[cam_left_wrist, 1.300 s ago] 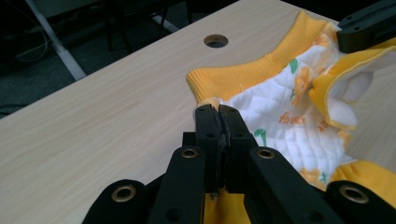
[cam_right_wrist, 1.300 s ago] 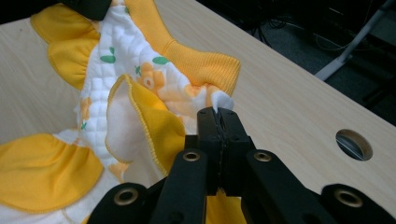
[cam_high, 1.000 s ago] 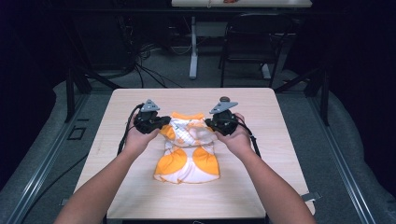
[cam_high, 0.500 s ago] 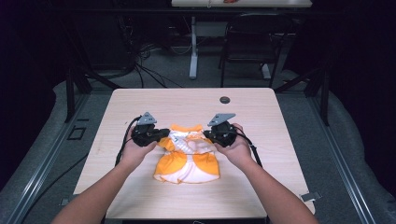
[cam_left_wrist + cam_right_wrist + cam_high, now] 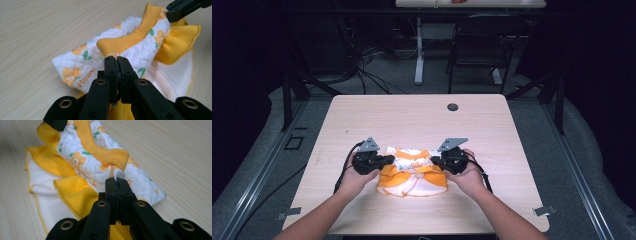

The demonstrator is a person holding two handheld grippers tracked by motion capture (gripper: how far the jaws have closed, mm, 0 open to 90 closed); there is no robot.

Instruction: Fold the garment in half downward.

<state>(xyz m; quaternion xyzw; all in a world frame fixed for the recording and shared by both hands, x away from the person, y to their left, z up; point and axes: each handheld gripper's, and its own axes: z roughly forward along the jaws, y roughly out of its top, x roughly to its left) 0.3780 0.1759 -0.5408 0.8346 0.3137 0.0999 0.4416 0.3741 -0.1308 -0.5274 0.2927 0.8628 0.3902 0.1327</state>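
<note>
Folding looks well under way: the small quilted baby garment [image 5: 412, 172], white with an orange flower print and orange ribbed trim, lies on the wooden table [image 5: 422, 125] toward its near edge, already bunched into a compact bundle with its upper part doubled over the orange-edged lower part. The left gripper [image 5: 116, 60] has its fingers pinched tight on a fold of cloth at the garment's left side, just under the ribbed trim [image 5: 130, 40]; the right gripper [image 5: 116, 181] clamps a white tuft at the opposite side, beside the other ribbed cuff [image 5: 112, 156]. Both hold their pinch low, close to the table. What seems left is to lay this fold flat, let go, and probably smooth or make another fold, since the bundle is lumpy. Printed on the quilted fabric near the left gripper, one word reads "flower" [image 5: 86, 76] in orange letters; no brand label is legible
</note>
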